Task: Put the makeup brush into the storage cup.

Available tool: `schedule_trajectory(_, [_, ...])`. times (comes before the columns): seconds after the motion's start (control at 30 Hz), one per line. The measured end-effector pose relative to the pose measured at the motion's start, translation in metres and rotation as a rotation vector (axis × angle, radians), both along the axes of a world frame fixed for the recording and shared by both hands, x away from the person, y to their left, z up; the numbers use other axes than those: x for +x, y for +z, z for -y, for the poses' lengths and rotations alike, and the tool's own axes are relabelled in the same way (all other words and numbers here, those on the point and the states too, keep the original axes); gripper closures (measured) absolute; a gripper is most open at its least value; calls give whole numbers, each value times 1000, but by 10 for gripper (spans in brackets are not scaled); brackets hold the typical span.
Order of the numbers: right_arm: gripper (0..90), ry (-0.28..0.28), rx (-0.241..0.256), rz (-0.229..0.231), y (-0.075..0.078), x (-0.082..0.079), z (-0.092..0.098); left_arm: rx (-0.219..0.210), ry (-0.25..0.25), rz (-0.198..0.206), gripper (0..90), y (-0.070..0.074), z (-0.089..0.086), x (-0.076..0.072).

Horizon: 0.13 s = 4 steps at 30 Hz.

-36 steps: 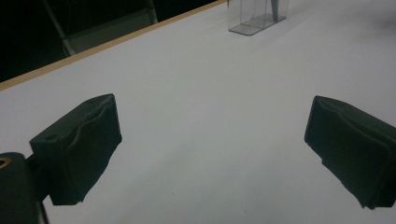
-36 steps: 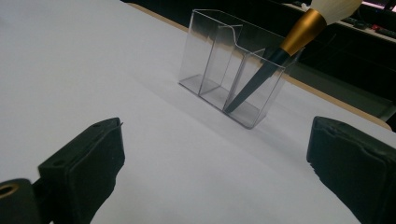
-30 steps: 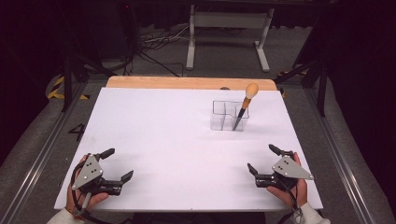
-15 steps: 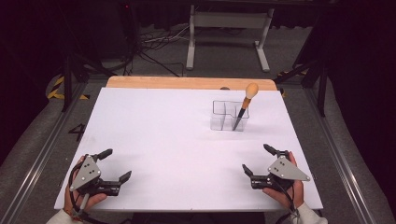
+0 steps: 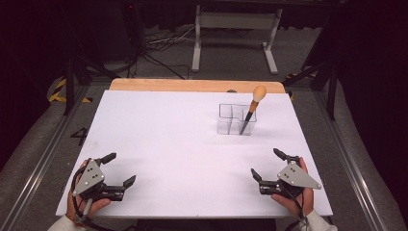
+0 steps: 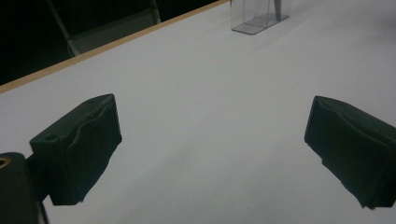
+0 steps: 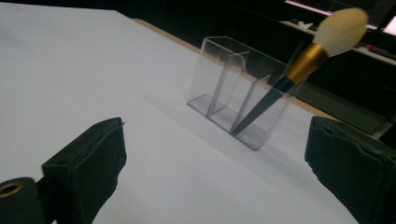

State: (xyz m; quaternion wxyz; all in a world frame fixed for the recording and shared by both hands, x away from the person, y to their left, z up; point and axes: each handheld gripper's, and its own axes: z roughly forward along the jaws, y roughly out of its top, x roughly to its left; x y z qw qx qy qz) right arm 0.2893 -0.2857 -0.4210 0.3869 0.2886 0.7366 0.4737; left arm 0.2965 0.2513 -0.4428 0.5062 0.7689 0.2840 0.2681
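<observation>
White and smooth, the flat rectangular desk (image 5: 183, 144) is showing a strip of pale wood along its far edge. A clear plastic organiser box with several upright compartments (image 5: 230, 119) is standing toward the far right part of the desk, nearer the far edge than the near one. A makeup brush with a cream rounded head, gold ferrule and black handle (image 5: 252, 107) is leaning inside the box's right-hand compartment, handle tip down on the box floor, head tilted up and to the right above the rim.

The left gripper, black with a grey three-cornered plate on top (image 5: 121, 169), is sitting at the near left corner of the desk, held by a hand (image 5: 79, 204) coming in from the near edge. Its jaws are standing wide apart with nothing between them, and its own view is showing bare white surface in the gap, with the box far off at the top.

The right gripper, of the same black build with a grey plate (image 5: 266, 164), is hovering near the near right corner, held by the other hand (image 5: 296, 202). Its jaws are also spread wide and empty, well apart from the box, which is appearing between them in the right gripper view.
</observation>
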Motion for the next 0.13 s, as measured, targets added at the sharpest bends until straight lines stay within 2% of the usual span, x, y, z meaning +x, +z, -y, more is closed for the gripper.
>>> schedule_trajectory(0.07, [68, -15, 32, 14, 2, 0, 3, 1, 0, -4, 42, 0, 0, 1])
schedule_trajectory(0.13, [69, -23, 44, 19, 3, 1, 6, 6, -2, -9, 42, -1, 0, 2])
